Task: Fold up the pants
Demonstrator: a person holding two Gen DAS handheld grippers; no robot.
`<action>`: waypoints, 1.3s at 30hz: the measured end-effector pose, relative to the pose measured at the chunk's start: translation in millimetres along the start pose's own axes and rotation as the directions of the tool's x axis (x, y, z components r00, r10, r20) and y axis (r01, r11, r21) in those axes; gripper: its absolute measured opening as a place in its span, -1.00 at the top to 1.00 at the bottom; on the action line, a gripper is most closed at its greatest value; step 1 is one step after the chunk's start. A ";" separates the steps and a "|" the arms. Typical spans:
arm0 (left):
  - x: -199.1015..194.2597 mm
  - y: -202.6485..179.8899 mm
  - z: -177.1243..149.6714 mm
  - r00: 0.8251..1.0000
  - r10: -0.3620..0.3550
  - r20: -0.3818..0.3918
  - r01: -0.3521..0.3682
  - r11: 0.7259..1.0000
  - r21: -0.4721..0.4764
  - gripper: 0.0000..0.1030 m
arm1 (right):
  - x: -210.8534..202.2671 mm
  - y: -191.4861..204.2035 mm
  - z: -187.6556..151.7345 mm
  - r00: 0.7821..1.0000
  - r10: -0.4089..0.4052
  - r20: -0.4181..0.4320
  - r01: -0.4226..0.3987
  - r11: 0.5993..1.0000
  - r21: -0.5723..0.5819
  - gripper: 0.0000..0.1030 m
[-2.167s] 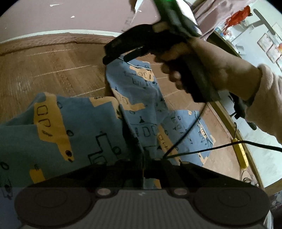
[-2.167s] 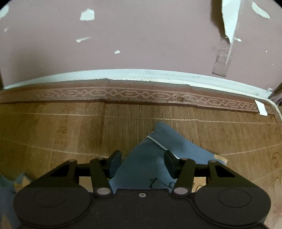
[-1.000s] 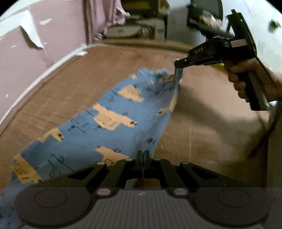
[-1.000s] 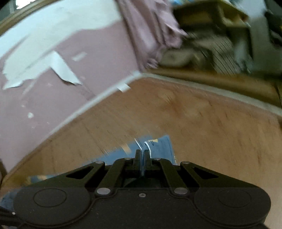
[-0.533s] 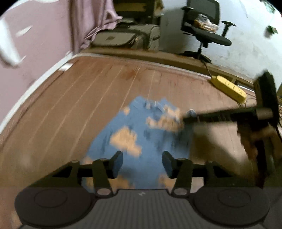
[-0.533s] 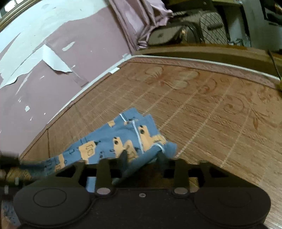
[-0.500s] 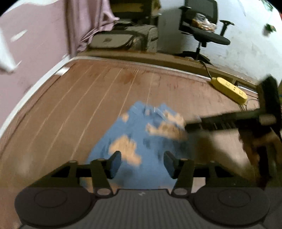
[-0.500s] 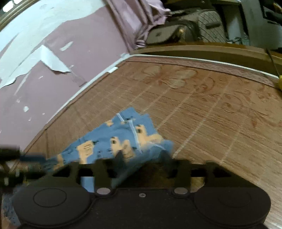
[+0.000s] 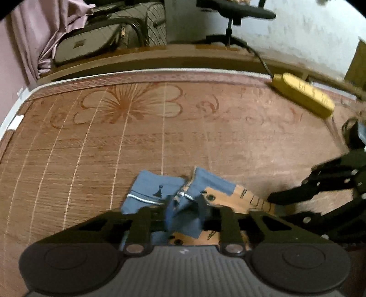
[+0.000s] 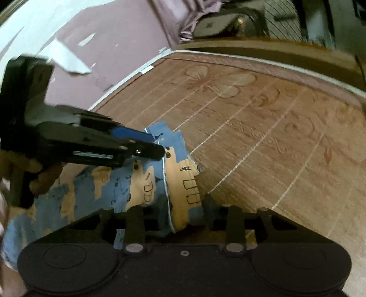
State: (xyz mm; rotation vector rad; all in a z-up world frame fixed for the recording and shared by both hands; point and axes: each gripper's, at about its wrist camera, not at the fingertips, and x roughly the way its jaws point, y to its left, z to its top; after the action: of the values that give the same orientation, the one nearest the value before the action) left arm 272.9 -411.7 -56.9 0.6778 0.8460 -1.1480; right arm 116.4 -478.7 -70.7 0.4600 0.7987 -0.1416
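Blue pants [image 9: 160, 189] with orange vehicle prints lie bunched on a woven mat [image 9: 160, 137]. My left gripper [image 9: 184, 210] is at their near end. Its jaws are closing and a raised fold of fabric fills the narrow gap between them. In the right wrist view the pants [image 10: 180, 180] run off to the lower left. My right gripper [image 10: 183, 205] straddles an orange-printed fold, its jaws closing with a wider gap around the cloth. The left gripper [image 10: 160, 152] reaches in from the left onto the same end. The right gripper [image 9: 271, 198] shows at the right, close beside the left one.
A yellow power strip [image 9: 302, 96] with its cable lies at the mat's far right edge. Beyond the mat stand an office chair [image 9: 233, 13] and grey bags [image 9: 109, 34] beside a pink curtain [image 9: 43, 34]. A peeling pink wall [image 10: 114, 45] runs along the left. A hand [image 10: 43, 178] holds the left gripper.
Both grippers were shut on the stretched pants, then opened and let them drop. The left one travelled along the pants to the end beside the right. Both jaws have narrowed around fabric.
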 end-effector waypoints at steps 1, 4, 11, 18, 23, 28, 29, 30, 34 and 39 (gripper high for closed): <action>-0.2 -1.8 -0.7 1.000 0.009 0.012 -0.009 1.000 0.009 0.78 | 1.1 2.4 -0.2 1.000 -0.014 0.003 0.015 1.000 -0.025 0.58; -6.3 -3.5 -3.4 0.999 0.039 0.034 -0.039 0.999 -0.002 0.97 | 1.9 4.0 -1.2 1.000 -0.018 0.002 0.018 0.999 -0.045 0.90; -48.6 1.8 -11.1 0.977 0.140 0.159 -0.120 0.985 -0.124 0.98 | -11.9 10.3 5.2 0.988 -0.033 0.153 0.048 0.994 -0.099 0.96; -50.1 6.2 -9.9 0.939 0.287 0.190 -0.263 0.955 -0.138 0.98 | 13.5 21.9 21.2 0.979 -0.035 0.199 0.067 0.985 -0.156 0.96; -16.6 13.8 -12.4 0.946 0.297 0.131 -0.281 0.951 -0.128 0.93 | 32.2 21.9 15.8 0.979 -0.097 0.178 0.132 0.971 -0.201 0.92; -36.5 30.2 -27.7 0.945 0.282 0.166 -0.244 0.945 -0.219 0.53 | 29.5 22.4 15.0 0.970 -0.130 0.207 0.175 0.961 -0.214 0.50; -47.2 34.0 -33.4 0.941 0.290 0.173 -0.246 0.939 -0.240 0.48 | 28.6 22.1 15.5 0.969 -0.125 0.214 0.171 0.963 -0.211 0.49; -60.0 38.6 -40.9 0.936 0.303 0.177 -0.251 0.931 -0.265 0.36 | 27.3 22.5 15.3 0.968 -0.118 0.222 0.165 0.964 -0.208 0.42; -120.6 49.3 -91.9 0.912 0.375 0.167 -0.300 0.886 -0.353 0.02 | 23.0 33.7 9.2 0.963 -0.074 0.257 0.144 0.954 -0.262 -0.41; -192.3 57.0 -186.9 0.880 0.469 0.079 -0.399 0.818 -0.414 -0.19 | 16.5 58.1 -4.8 0.958 -0.007 0.288 0.115 0.926 -0.360 -0.66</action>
State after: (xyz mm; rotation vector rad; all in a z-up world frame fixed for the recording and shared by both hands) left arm 252.0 -146.7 10.7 0.3999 0.6886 -0.5862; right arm 141.7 -423.9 -65.5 0.0478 0.5402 -0.1067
